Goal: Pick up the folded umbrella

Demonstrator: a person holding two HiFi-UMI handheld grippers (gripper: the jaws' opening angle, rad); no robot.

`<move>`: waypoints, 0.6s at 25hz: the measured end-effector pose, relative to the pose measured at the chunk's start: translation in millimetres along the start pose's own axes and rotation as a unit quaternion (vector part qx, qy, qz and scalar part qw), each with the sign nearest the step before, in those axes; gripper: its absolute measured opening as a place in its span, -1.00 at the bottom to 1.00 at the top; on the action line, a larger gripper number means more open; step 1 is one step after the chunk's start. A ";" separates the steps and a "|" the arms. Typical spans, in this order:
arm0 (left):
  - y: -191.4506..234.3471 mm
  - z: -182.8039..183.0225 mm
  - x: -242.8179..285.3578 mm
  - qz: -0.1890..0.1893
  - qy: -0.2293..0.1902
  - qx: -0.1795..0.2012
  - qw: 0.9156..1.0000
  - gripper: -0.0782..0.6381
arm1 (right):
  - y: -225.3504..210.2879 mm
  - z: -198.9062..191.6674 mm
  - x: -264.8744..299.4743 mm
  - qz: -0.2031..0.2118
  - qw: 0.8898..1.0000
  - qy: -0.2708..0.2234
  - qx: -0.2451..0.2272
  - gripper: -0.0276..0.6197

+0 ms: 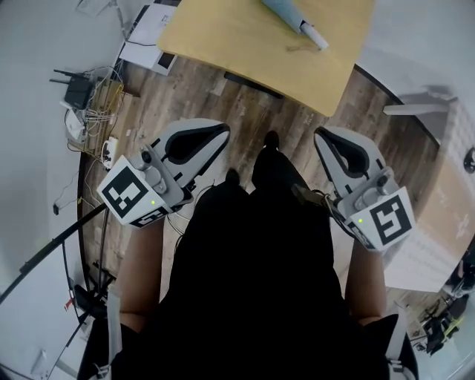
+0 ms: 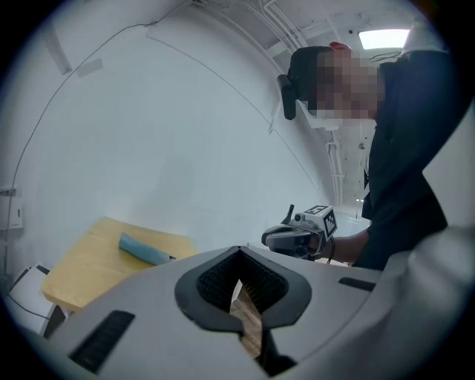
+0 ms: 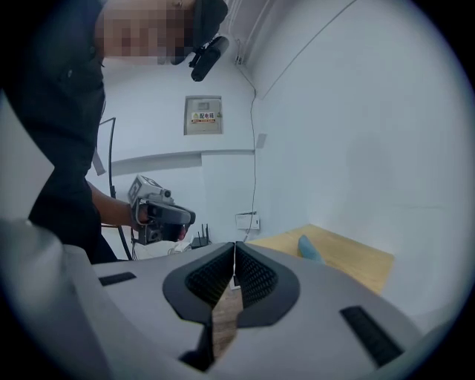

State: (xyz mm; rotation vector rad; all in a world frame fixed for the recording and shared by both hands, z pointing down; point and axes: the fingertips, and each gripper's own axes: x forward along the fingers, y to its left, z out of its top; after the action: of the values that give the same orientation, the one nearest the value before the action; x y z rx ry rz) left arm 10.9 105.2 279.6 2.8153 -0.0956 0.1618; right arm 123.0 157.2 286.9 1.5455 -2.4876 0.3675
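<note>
**Trainee:** How are the two tools carried, and why?

**Technician:** Nearest, at 10 o'clock of the person's dark-clothed torso, is the white-and-black left gripper [image 1: 221, 132]. Its ribbed black pads are pressed together at the tips with nothing between them. Only the brown plank floor [image 1: 245, 111] shows through the slit behind the tips. At 2 o'clock the matching right gripper [image 1: 321, 136] is likewise pressed together and empty. Both point ahead toward 12 o'clock. This is judged a carrying posture for the approach, and no grasp has begun.

**Trainee:** Where is the task item?

**Technician:** The light-blue folded umbrella [image 1: 291, 13], which has a white handle end, lies flat on the light wooden table [image 1: 237, 44]. It sits between 12 and 1 o'clock, well apart from both grippers. Nothing on the tabletop crowds it. One pair of jaws would likely have to spread before closing across its slim body.

**Trainee:** Is any marking readable?

**Technician:** Each gripper bears a white marker cube [image 1: 132, 194] with black square patterns and no words. In the right gripper view, a white wall plate [image 3: 203, 115] carries red characters too small to read. The black router [image 1: 77, 90] at 10 o'clock shows no legible brand.
</note>
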 end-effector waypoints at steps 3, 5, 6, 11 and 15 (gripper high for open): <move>7.1 12.4 29.6 0.016 0.009 0.007 1.000 -0.75 | -35.5 3.0 -3.5 0.031 0.999 -0.007 -0.006 -0.86; 9.1 19.7 45.8 0.025 0.013 0.011 1.000 -0.75 | -56.5 4.7 -1.5 0.047 0.999 -0.011 -0.004 -0.86; 11.1 22.4 52.0 0.030 0.015 0.012 0.999 -0.75 | -64.9 7.4 2.8 0.054 0.998 -0.016 0.004 -0.86; 25.3 24.7 66.1 0.057 0.035 0.012 0.998 -0.75 | -88.3 18.2 21.8 0.092 0.995 -0.036 0.012 -0.86; 44.4 30.7 70.5 0.079 0.036 0.011 0.996 -0.75 | -108.4 16.9 28.8 0.091 0.994 -0.044 0.035 -0.86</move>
State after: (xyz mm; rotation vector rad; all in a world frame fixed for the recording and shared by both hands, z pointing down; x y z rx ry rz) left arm 80.1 50.0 273.1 2.8197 -0.3006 0.3012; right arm 207.3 81.4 290.9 1.3924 -2.7210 0.4270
